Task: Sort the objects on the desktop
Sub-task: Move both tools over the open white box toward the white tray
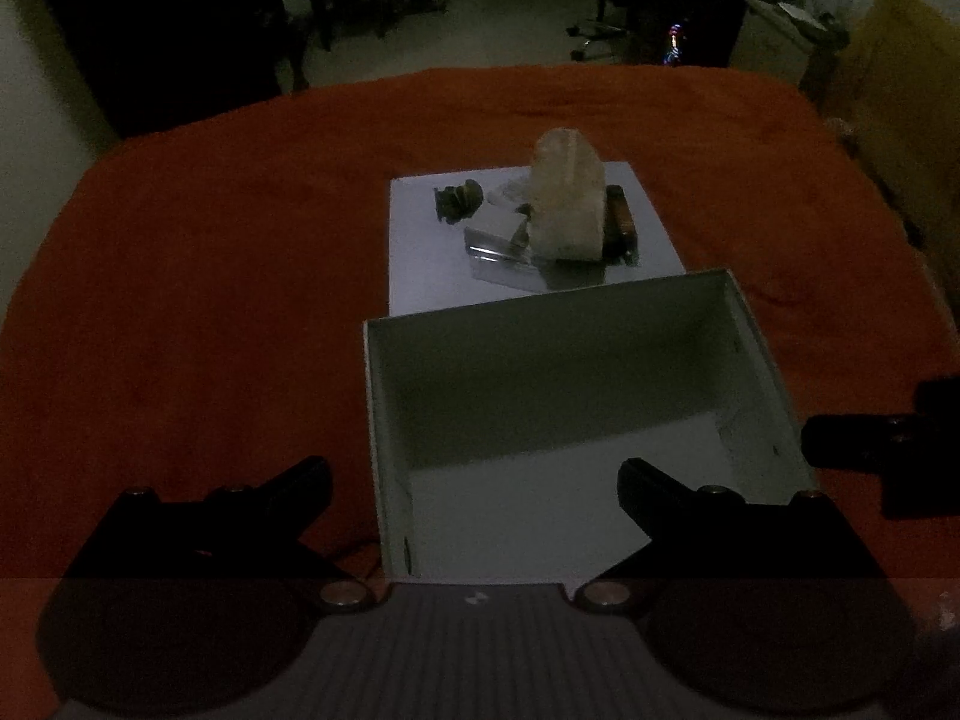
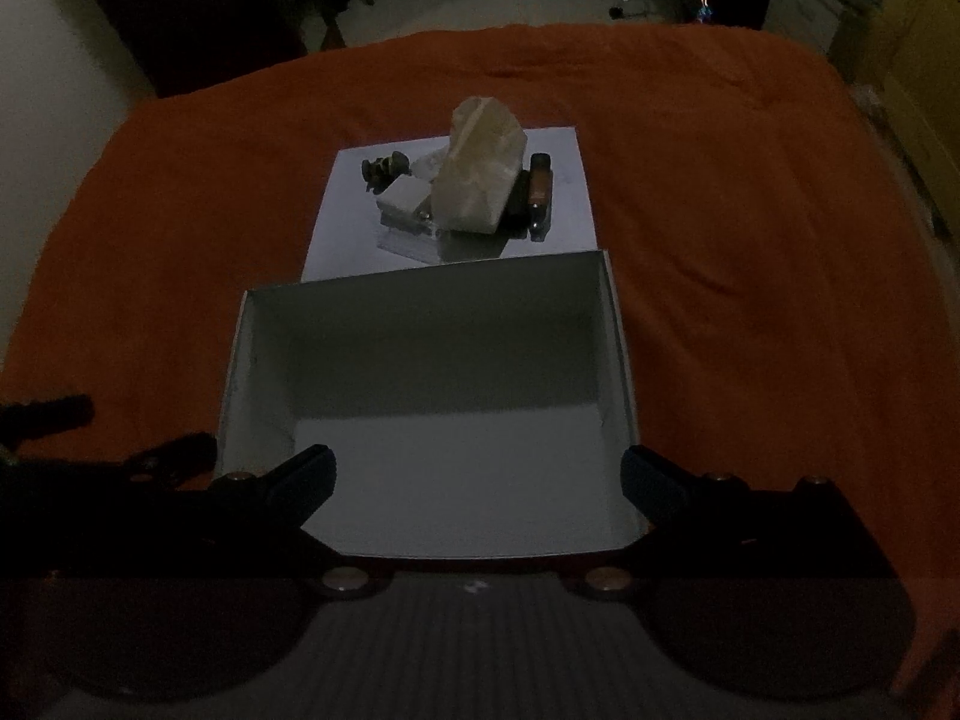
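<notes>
Desktop objects are being shown heaped on a white sheet [image 1: 420, 276] spread over the orange cloth [image 1: 210, 300], just beyond the far wall of an open white box [image 1: 384, 420]. The tallest, a pale wrapped block [image 1: 567, 198], is being judged light and soft-skinned, probably a tissue pack or similar, so it is best pinched across its narrow sides near mid-height. A clear plastic piece [image 1: 492, 255] lying in front of it is being judged thin, slippery and hard to lift flat. A dark clip-like item [image 1: 459, 199] sits to the left, and a brown tube-shaped item [image 1: 621, 216] to the right, small and rigid by the look of it; dim light is hiding detail. The left gripper [image 1: 474, 486] is being held spread and empty over the box's near-left corner. The right gripper [image 2: 477, 474] is likewise being held spread and empty over the box's near edge. Both are well apart from the heap, with the box between.
</notes>
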`<state>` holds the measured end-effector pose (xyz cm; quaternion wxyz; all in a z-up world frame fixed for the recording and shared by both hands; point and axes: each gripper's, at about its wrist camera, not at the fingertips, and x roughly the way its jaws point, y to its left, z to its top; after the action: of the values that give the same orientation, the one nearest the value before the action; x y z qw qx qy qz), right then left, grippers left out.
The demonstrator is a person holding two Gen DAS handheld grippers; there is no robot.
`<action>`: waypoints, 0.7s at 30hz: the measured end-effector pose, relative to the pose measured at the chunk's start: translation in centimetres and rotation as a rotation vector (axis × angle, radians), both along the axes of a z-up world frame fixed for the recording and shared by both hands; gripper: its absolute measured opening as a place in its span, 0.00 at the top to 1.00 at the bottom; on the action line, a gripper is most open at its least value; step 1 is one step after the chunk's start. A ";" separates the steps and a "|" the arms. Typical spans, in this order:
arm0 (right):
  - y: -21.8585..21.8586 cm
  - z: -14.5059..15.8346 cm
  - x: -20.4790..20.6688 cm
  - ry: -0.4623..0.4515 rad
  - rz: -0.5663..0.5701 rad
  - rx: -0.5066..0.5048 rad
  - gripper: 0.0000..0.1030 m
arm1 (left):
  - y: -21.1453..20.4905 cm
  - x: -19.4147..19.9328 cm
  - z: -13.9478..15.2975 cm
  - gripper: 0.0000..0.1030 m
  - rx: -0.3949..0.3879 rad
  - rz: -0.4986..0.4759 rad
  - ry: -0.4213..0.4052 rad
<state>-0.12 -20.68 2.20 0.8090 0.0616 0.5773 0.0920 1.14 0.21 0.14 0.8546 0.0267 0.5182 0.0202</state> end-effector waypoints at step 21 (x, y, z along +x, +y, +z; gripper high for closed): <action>-2.8 -0.9 1.4 -0.040 -0.074 0.129 0.02 | 3.8 3.0 3.5 0.00 -0.111 0.017 -0.122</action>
<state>1.27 -23.50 1.30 0.8174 0.1331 0.5514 0.1005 4.16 3.98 3.60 0.8845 -0.0265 0.4659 0.0002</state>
